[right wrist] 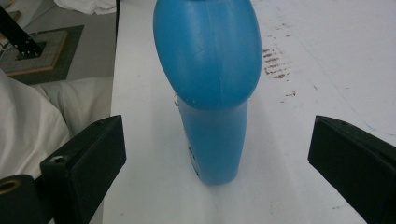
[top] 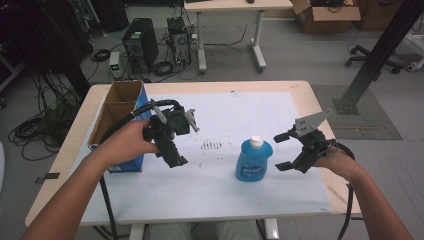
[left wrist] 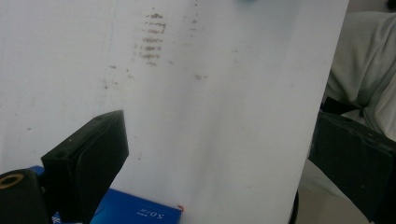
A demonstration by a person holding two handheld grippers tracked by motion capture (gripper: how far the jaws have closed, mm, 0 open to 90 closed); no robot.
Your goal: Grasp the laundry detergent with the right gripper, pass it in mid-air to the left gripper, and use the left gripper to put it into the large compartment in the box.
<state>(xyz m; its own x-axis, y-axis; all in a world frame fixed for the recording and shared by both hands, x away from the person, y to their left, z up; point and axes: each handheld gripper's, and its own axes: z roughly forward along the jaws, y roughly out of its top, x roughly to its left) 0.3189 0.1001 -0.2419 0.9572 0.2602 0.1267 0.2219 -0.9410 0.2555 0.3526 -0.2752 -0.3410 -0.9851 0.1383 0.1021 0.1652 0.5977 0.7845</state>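
A blue plastic bottle [top: 254, 161] with a white cap is seen standing upright on the white sheet [top: 215, 190], a printed label borne on its front.

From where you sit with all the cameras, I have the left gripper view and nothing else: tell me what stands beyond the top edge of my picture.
Observer: A blue bottle with a white cap stands upright on the white sheet.
Operator: Tell me where the other claw is.
Observer: The right claw is open beside the bottle, not touching; in its own view the bottle stands ahead between the jaws.
Operator: Say what that blue corner at my bottom edge belongs to.
Observer: An open cardboard box with blue sides, standing at the table's left; your left claw hangs open beside it.
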